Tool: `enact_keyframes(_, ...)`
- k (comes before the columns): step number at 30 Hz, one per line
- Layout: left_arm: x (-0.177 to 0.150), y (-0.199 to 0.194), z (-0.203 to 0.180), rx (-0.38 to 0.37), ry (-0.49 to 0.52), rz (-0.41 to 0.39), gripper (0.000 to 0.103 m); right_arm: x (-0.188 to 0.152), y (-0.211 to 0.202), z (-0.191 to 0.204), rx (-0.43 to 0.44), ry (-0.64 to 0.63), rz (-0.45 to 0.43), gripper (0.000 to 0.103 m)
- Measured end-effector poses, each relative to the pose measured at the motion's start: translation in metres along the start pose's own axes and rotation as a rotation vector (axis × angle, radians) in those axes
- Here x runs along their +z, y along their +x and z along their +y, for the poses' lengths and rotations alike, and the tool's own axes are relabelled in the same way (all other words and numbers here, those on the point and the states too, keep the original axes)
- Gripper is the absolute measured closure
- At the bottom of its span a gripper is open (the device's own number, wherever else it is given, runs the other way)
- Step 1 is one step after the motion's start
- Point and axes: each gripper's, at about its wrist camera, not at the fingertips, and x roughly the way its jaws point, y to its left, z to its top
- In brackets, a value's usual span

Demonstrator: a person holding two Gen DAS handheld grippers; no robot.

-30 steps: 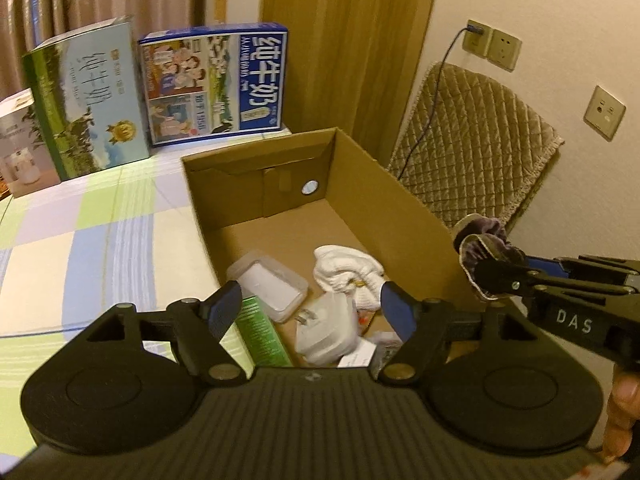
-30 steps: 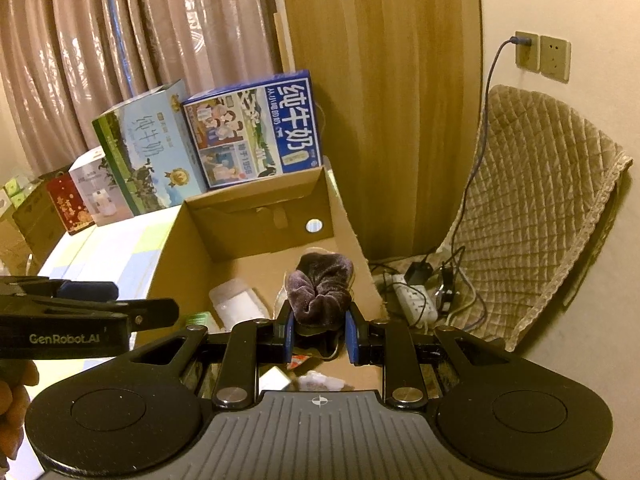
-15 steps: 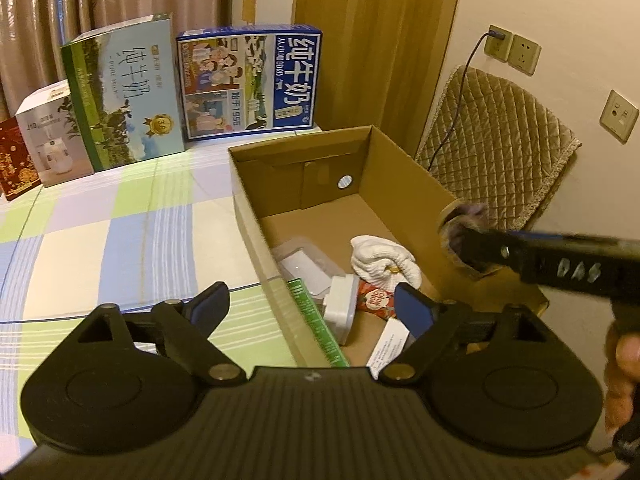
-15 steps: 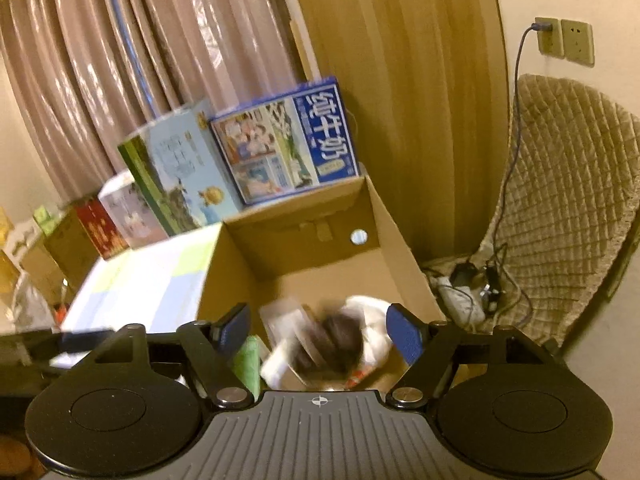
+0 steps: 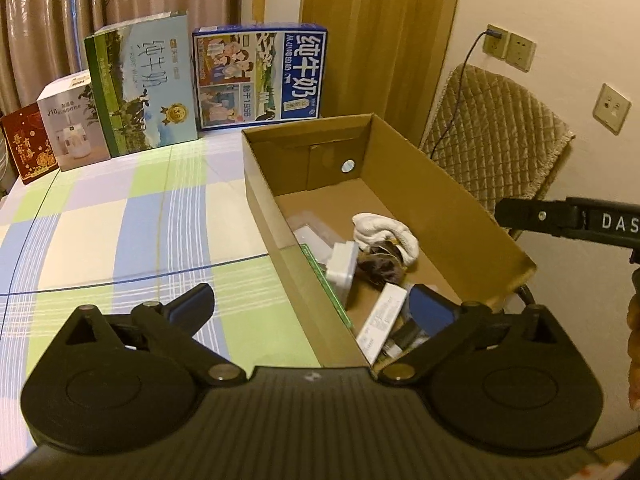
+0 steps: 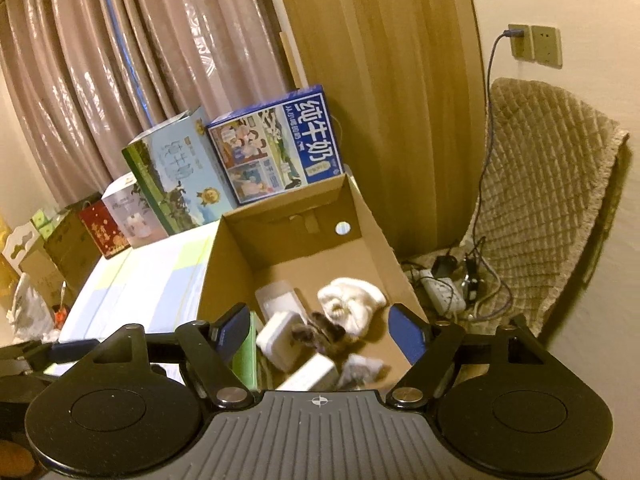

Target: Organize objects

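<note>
Cardboard box (image 5: 460,204) sits at the right edge of the worktop (image 5: 120,232) with the checked cloth, open on top, and its long axis runs away from both cameras toward the wooden panel and curtain, with the round hole in its far end wall. Everything for the tidy-up is piled in the near half of it. The dark fuzzy scrunchie (image 6: 320,330) lies on the box floor, touching the white cloth bundle (image 6: 352,304) behind it and just beside the white charger block (image 6: 280,338) (it's a crumpled blob, so I can't really tell which way it points). A clear plastic container (image 6: 280,298) lies further back on the left, a green booklet (image 6: 248,350) stands along the left wall, and a white slim carton (image 5: 380,320) lies near the front, angled roughly along the box's length.

Right tool (image 6: 320,336) hangs above the near end of the box, jaws opening and nothing pinched between them; the scrunchie is down below in the box, not touching the pads. Left tool (image 5: 312,304) straddles the box's left wall, jaws also opening and empty, one finger over the cloth and one over the box contents.

Two milk cartons, green (image 5: 144,88) and blue (image 5: 260,76), stand upright behind the box.
</note>
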Motion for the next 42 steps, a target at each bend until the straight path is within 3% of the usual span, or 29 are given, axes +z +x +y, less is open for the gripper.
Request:
enact_keyframes(11,-0.024,-0.053,-0.01,0.044,-0.03,-0.044,0.001,-0.031,-0.051,0.026,-0.049,-0.115,0.016,0.002)
enact_keyframes(28,-0.071,-0.118,-0.01,0.054,-0.099,-0.026,0.001,-0.07,-0.093,0.05,-0.038,-0.147,0.049,0.002)
enact_keyframes(42,-0.098,-0.137,-0.01,0.087,-0.109,-0.015,0.001,-0.091,-0.096,0.054,-0.05,-0.175,0.107,0.002)
